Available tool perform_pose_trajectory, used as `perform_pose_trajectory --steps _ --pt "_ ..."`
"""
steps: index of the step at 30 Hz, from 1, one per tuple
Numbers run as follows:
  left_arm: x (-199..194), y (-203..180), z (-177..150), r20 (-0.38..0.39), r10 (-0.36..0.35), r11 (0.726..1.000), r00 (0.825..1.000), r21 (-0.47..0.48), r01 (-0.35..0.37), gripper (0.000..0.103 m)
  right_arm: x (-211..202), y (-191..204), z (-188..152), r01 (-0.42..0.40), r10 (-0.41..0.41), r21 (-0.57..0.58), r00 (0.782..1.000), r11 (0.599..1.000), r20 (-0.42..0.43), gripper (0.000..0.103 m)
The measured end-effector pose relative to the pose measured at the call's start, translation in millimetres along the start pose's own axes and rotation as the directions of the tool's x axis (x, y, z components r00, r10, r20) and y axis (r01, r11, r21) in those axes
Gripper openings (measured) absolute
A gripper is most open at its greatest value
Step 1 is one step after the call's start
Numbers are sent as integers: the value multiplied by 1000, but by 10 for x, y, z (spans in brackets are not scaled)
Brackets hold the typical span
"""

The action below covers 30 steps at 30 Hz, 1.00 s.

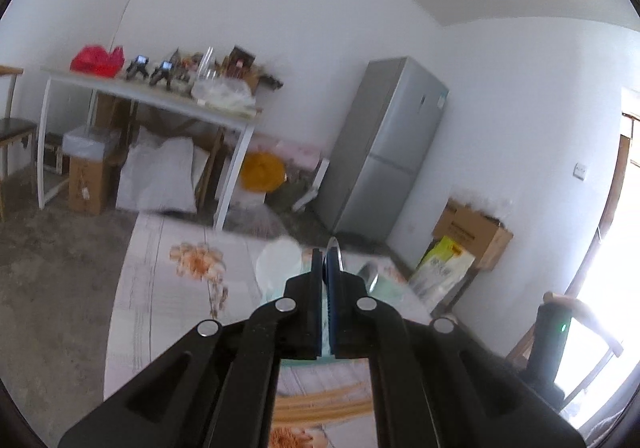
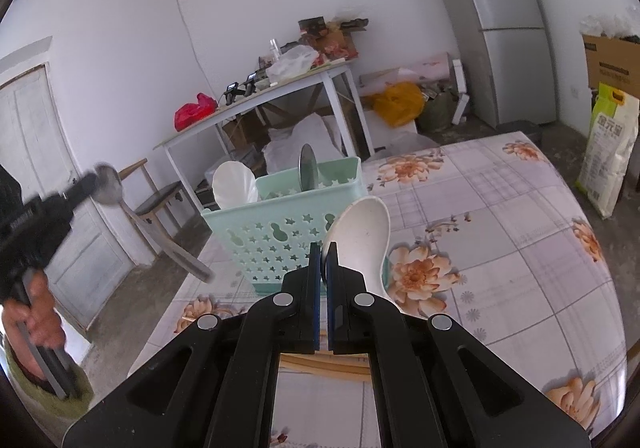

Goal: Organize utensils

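Jaws of the right gripper (image 2: 324, 260) are clamped on a white plastic spoon (image 2: 362, 232), its bowl raised just in front of the pale green utensil basket (image 2: 280, 244). Inside the basket stand a white scoop (image 2: 233, 184) and a metal utensil (image 2: 307, 167). Jaws of the left gripper (image 1: 326, 262) pinch a metal ladle (image 2: 109, 184), held up left of the basket, off the flowered worktop (image 2: 500, 248)
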<state>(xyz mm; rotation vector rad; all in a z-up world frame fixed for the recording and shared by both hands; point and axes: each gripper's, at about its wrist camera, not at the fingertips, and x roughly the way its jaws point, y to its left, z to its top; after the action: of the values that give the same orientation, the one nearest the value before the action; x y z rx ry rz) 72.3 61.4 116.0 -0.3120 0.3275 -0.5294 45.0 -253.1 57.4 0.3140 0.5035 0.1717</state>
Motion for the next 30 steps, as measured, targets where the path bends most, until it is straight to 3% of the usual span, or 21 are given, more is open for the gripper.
perform_pose_trajectory --steps 11,17,26,30 --pt "-18 -184 410 166 54 994 985 87 -69 1 -10 12 -14 -1 1 2 1000 1000 -3 1" --pt "225 -272 453 214 125 971 969 176 -164 1 -14 24 -24 -5 5 1 1000 1000 -6 1" --pt "851 -345 105 168 218 906 962 331 -263 1 5 6 -4 -8 8 3 1000 1000 -10 1" --pt "949 -329 -60 125 227 902 966 348 -257 2 11 -11 7 -10 10 5 1000 1000 -8 1"
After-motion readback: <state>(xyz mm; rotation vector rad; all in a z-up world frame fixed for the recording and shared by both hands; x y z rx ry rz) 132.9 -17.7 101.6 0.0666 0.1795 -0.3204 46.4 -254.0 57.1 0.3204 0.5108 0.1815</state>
